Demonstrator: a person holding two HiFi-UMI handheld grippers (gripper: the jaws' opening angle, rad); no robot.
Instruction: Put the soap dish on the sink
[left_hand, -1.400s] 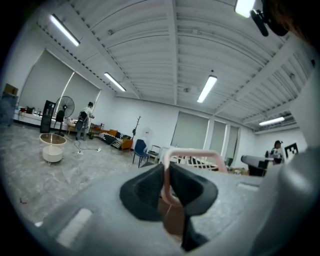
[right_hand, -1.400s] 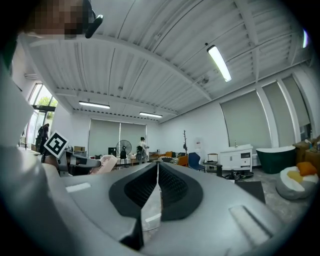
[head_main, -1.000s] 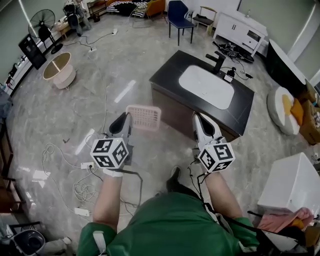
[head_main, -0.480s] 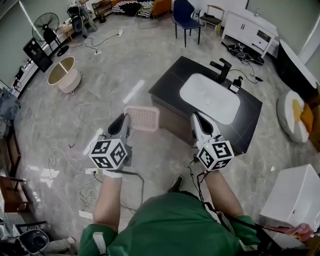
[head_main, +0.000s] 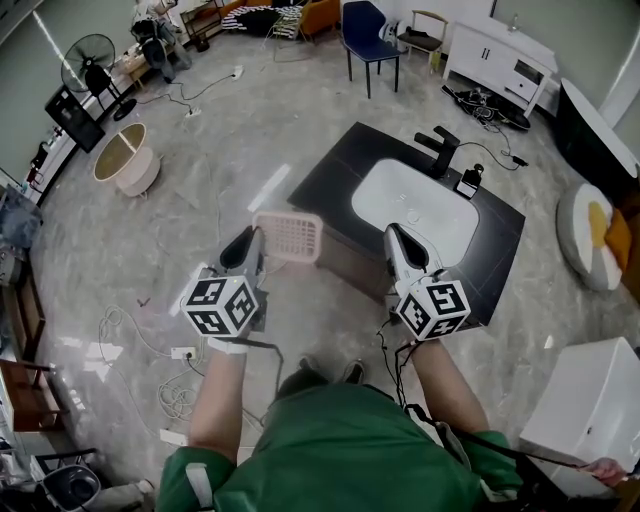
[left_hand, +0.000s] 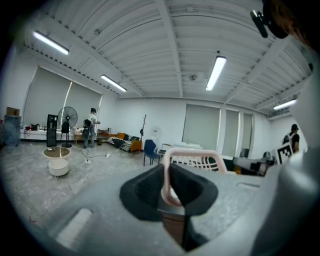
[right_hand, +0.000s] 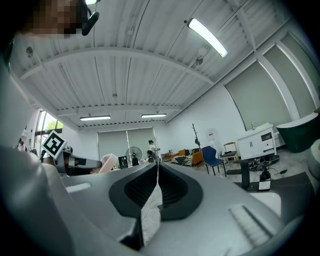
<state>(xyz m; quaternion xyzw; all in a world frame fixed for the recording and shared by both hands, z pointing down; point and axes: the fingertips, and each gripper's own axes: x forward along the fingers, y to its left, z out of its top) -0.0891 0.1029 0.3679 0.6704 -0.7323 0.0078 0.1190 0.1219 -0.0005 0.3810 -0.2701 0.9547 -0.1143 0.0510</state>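
Observation:
The pink slatted soap dish hangs in the air in front of the dark counter, and my left gripper is shut on its near edge. In the left gripper view the pink rim of the soap dish stands clamped between the dark pads. The white sink is set in the black counter, ahead and to the right of the dish. My right gripper is shut and empty, hovering at the counter's near edge; its pads touch each other.
A black faucet and a soap bottle stand behind the sink. A blue chair, a round pale table, a fan and floor cables surround the counter. A white box sits at the right.
The view has shifted closer to the counter, so the sink now lies nearer both grippers. The left gripper still holds the soap dish; the right one stays shut.

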